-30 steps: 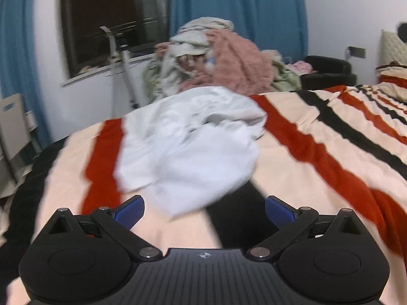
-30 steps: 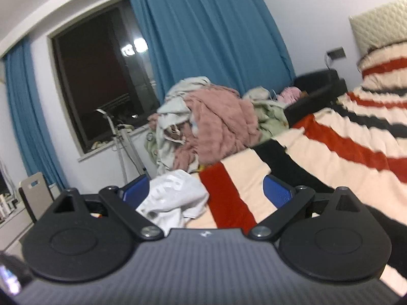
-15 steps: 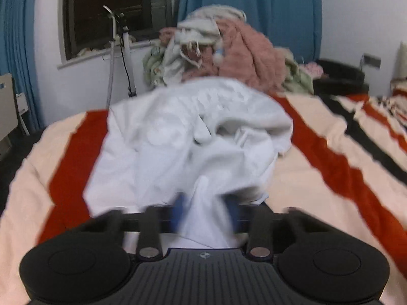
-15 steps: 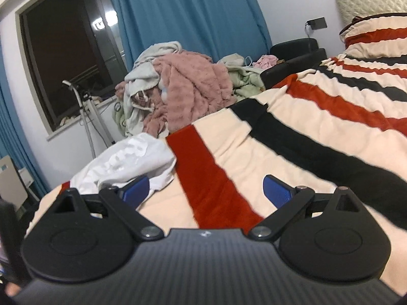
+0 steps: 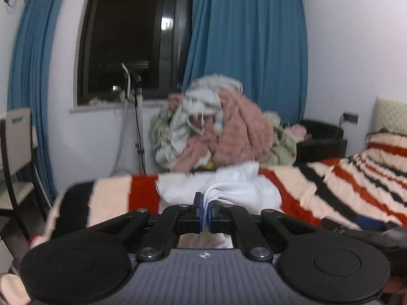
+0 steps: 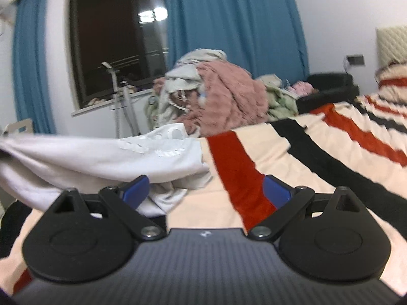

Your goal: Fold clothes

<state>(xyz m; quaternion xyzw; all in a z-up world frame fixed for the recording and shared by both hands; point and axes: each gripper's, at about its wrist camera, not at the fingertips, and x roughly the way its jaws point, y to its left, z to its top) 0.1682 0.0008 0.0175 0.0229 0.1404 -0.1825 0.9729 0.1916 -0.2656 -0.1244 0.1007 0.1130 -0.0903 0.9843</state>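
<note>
Lifted since before, crumpled white garment (image 5: pixel 229 190) stretches taut, edge pinched.

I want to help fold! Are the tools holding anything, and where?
The left tool pinches a bunched fold of the white garment; which part is unclear. The right tool is open, holding nothing.

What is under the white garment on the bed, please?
The white garment lies on a striped blanket with cream, red and black bands. The left gripper pinches one fold of it. Whatever lies directly beneath the cloth is covered and cannot be seen.
</note>
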